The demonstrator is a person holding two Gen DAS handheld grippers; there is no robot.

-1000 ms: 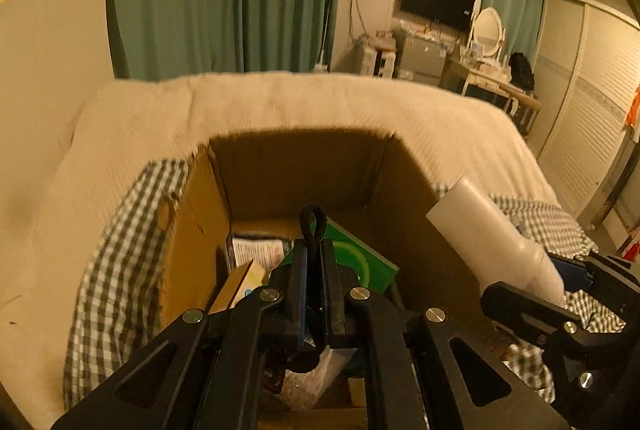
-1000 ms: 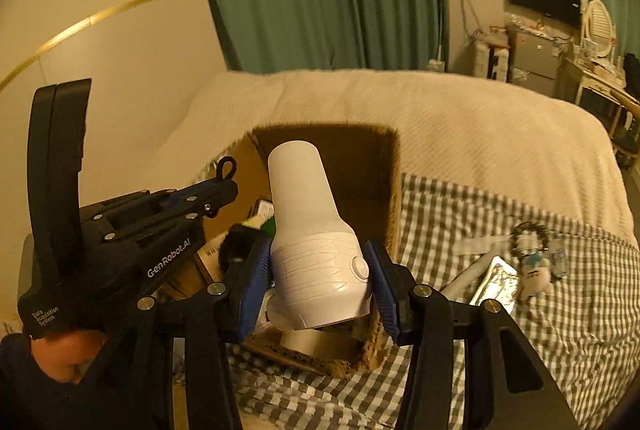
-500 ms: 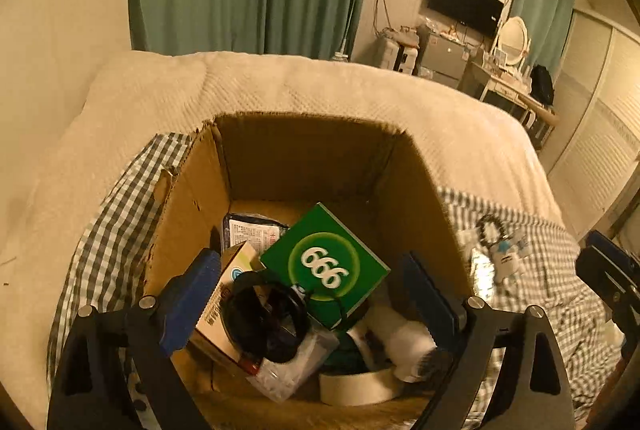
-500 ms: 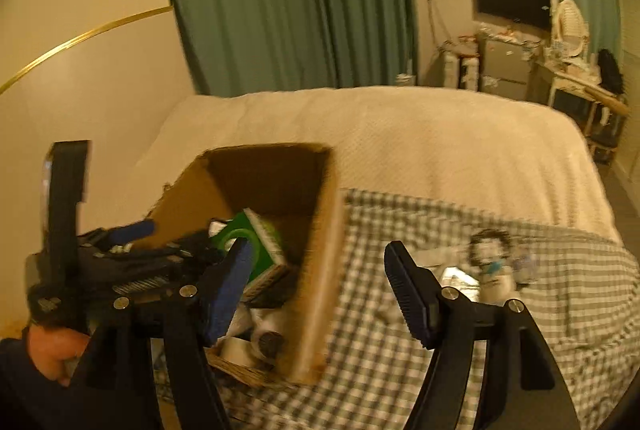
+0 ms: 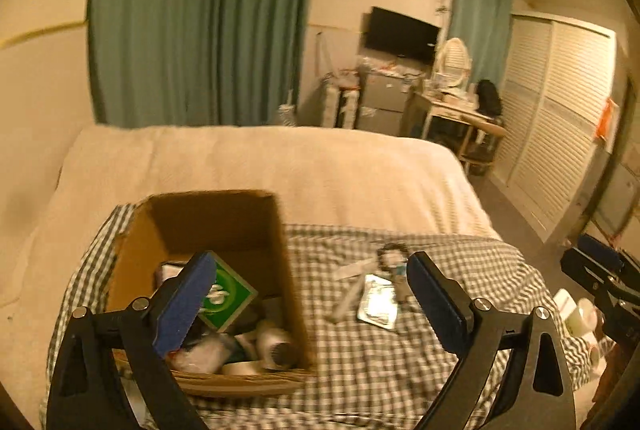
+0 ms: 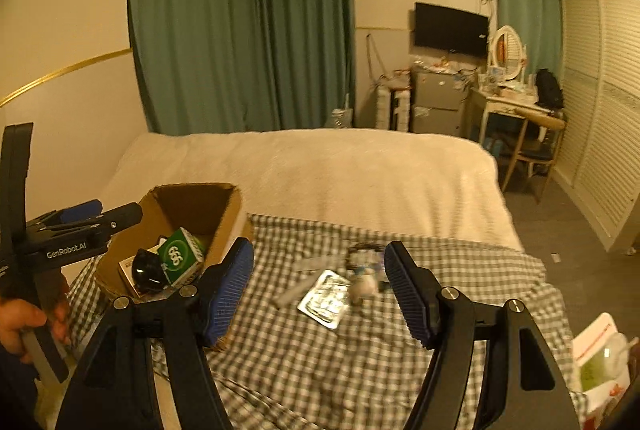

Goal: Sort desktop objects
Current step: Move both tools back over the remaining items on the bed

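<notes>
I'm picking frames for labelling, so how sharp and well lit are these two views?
Left wrist view: dim amber light, ceiling glare top right, motion smear over the brown cardboard box and checked cloth. Right wrist view: same warm cast, small items blurred, fisheye bending the walls.

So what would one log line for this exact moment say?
left tool: open, empty | right tool: open, empty | cardboard box: holds sorted items | foil pack, small doll: on checked cloth

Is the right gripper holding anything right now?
No, the right gripper stands open and empty above the checked cloth.
</notes>
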